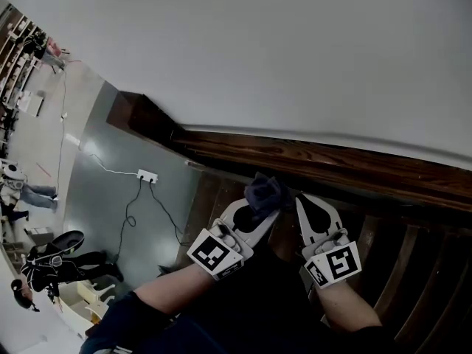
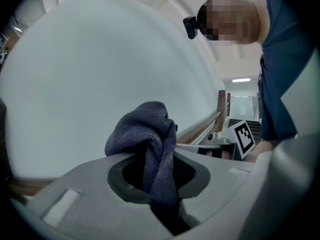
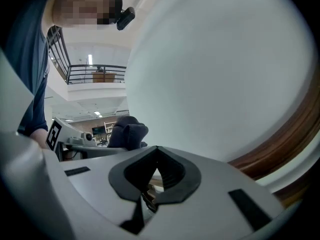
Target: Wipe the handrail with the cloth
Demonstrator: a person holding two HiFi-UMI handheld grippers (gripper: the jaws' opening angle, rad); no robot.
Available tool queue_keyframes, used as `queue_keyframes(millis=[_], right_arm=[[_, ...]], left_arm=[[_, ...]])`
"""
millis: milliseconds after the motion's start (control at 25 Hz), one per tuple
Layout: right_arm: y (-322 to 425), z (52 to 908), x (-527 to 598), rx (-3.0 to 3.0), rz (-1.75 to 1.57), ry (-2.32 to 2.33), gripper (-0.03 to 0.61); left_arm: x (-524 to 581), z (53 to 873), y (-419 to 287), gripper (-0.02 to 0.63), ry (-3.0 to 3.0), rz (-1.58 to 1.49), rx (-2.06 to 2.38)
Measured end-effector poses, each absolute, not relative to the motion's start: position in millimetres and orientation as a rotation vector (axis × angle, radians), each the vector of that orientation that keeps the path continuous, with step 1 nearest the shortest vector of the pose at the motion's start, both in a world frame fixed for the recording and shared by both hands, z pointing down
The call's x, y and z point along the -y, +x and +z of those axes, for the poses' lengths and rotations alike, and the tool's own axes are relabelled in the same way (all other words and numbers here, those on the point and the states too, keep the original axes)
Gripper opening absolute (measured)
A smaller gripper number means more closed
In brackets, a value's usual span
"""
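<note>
Two tools beside the handrail [image 1: 346,162], left gripper [image 1: 263,214] clenched on the bunched cloth [image 1: 265,190], right gripper [image 1: 302,202] closed, empty.

No legible text, labels, brands, numbers or signs anywhere.

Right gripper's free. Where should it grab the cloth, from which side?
Probably the bunched wad of cloth bulging beyond the left gripper tips, approached from its right, where the right gripper sits shut; open it first. The rest is pinched inside the jaws.
</note>
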State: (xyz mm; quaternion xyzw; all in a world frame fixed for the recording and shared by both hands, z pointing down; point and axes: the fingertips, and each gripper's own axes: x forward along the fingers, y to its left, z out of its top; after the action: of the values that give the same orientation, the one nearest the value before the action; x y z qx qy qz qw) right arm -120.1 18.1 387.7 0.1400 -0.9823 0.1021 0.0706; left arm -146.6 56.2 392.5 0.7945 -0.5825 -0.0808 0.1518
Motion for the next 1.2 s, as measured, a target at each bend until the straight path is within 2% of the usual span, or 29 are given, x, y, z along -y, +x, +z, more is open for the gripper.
queue_keyframes(millis=[640,1200], right_arm=[[-105.4,483.8,53.9,2.910,0.296,0.641,0.009],[-106.5,512.5,65.7,2.896,0.311,0.627,0.009]], left_arm=[[43.4,539.7,-140.3,0.078,2.236,-0.257,1.674],[77.7,569.5,-137.1,0.078,2.245,-0.294,1.690]])
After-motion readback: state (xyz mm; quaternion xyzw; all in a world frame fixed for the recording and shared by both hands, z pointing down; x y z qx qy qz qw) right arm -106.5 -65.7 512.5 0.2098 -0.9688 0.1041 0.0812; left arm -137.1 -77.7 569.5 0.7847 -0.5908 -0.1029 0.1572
